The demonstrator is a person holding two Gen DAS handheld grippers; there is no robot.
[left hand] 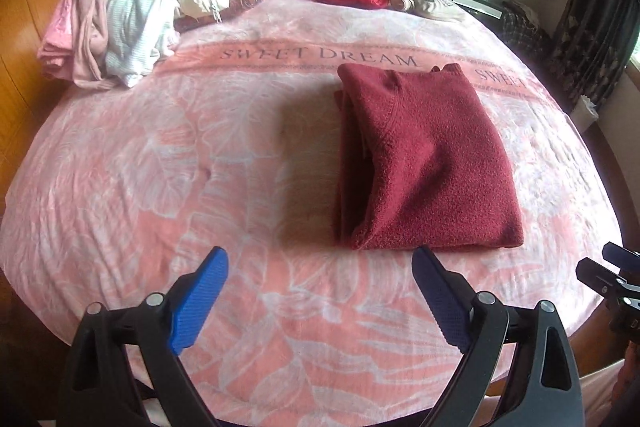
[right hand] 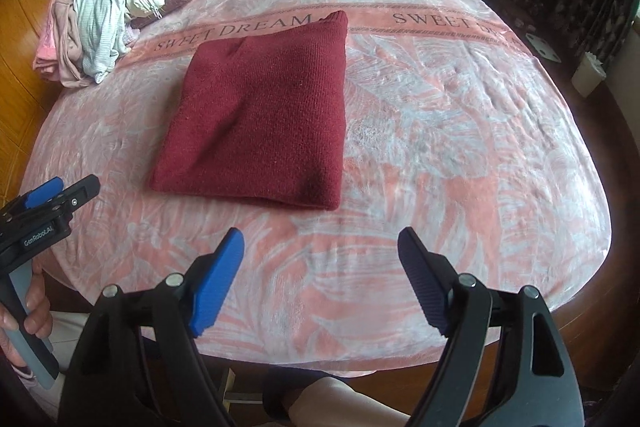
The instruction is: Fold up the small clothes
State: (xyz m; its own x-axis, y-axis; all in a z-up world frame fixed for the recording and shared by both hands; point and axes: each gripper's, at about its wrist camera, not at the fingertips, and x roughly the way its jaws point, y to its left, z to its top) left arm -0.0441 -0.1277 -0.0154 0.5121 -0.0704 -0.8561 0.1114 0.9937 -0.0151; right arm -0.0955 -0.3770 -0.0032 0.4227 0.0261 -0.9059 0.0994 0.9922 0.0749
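Left tongs [left hand: 320,301] spread wide, empty, right tongs [right hand: 320,281] likewise

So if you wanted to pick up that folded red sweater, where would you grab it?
Probably the maroon sweater by its near edge, coming in low from the front. That edge faces both open grippers, left gripper and right gripper, and looks like a rounded fold, so the layers should lift together.

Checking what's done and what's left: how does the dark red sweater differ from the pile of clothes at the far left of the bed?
The dark red sweater is folded into a flat rectangle; the pile of clothes is a crumpled heap. The sweater is a single dark red piece; the pile mixes several white and pink pieces. The sweater lies mid-bed, near both open grippers; the pile sits at the far left edge by the pillows. Both rest on the pink blanket, untouched.
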